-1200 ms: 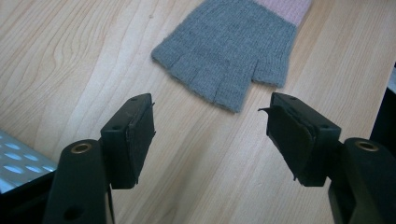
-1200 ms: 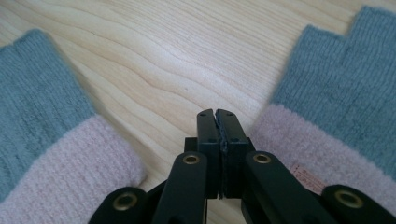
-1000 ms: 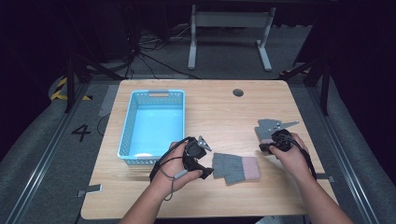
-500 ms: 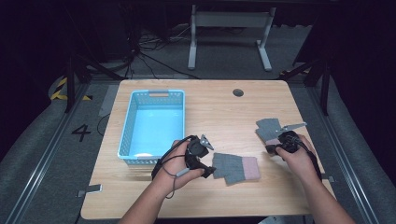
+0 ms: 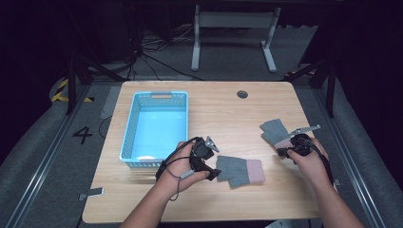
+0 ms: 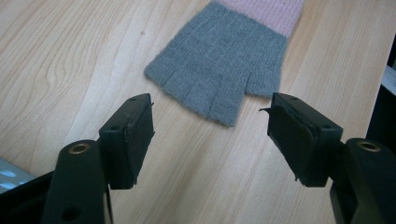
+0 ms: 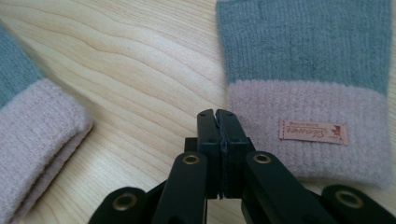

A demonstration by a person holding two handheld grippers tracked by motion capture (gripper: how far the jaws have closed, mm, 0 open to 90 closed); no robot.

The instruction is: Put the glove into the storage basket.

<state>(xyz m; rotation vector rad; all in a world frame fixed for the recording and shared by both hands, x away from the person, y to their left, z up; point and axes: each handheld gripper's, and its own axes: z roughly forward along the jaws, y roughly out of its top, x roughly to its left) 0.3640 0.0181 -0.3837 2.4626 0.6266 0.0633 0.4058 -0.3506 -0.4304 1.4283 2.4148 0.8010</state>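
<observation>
Two grey fingerless gloves with pink cuffs lie flat on the wooden table. One glove (image 5: 240, 171) (image 6: 224, 70) lies near the front middle, its finger end toward my left gripper (image 5: 214, 172) (image 6: 210, 119), which is open just short of it with nothing between the jaws. The other glove (image 5: 275, 131) (image 7: 308, 70) lies to the right, with a small label on its cuff. My right gripper (image 5: 282, 153) (image 7: 217, 116) is shut and empty, its tips at the left edge of that pink cuff. In the right gripper view the first glove's cuff (image 7: 32, 135) lies at the left.
A light blue plastic basket (image 5: 127, 135) stands on the left half of the table (image 5: 228, 114), close to my left hand. A cable hole (image 5: 242, 94) sits near the far edge. Beyond the table are a dark floor and a metal stand (image 5: 233, 28).
My right hand has shifted a little to the right along the second glove's cuff, its jaws still shut. The left gripper and both gloves have stayed in place.
</observation>
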